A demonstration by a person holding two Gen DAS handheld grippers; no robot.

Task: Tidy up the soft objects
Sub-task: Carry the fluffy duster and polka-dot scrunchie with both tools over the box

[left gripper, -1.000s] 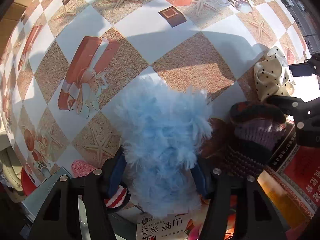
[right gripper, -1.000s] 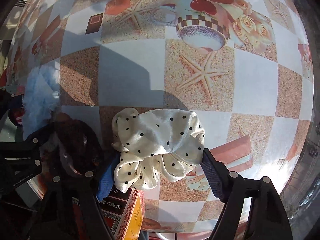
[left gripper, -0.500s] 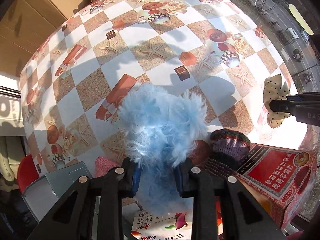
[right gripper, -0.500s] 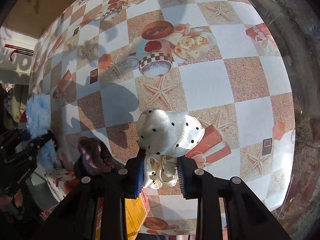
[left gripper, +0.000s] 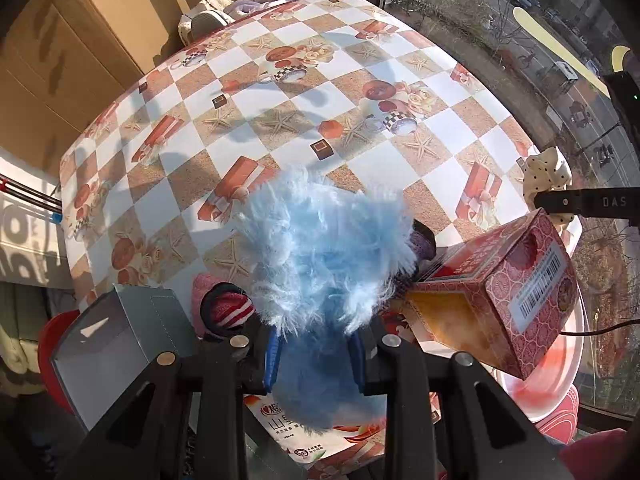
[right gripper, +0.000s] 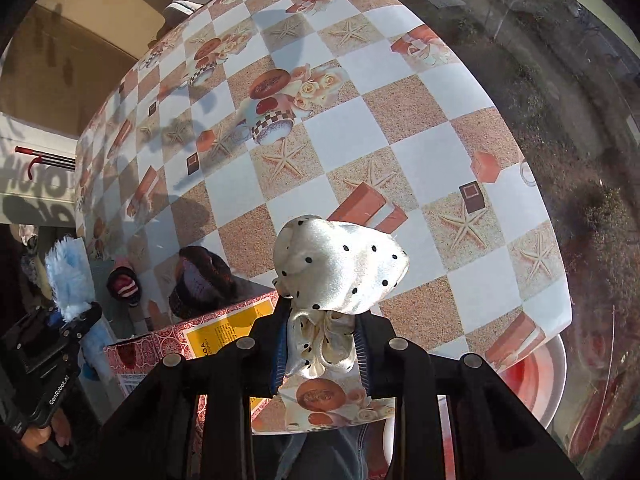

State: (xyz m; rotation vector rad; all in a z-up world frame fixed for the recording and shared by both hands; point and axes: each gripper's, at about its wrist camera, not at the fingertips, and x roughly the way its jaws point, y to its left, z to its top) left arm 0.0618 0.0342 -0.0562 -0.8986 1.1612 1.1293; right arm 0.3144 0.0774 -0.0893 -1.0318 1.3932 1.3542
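My left gripper (left gripper: 316, 354) is shut on a fluffy light-blue soft object (left gripper: 324, 248) and holds it well above the table. My right gripper (right gripper: 322, 350) is shut on a cream satin scrunchie with black dots (right gripper: 340, 264), also lifted; it shows at the right of the left wrist view (left gripper: 548, 172). A dark knitted piece (right gripper: 200, 280) and a red-and-white striped piece (left gripper: 230, 308) lie on the checkered tablecloth (left gripper: 256, 120) near its front edge. The blue object also shows at the left of the right wrist view (right gripper: 72, 280).
A red patterned carton (left gripper: 500, 292) stands at the front right. A grey box (left gripper: 120, 336) stands at the front left, and a printed packet (left gripper: 320, 436) lies below my left gripper. A pink piece (left gripper: 202, 284) lies by the striped one. Cardboard boxes (left gripper: 60, 60) stand beyond the table.
Both grippers closed on their objects and lifted them high off the table; the view now takes in the whole tabletop.
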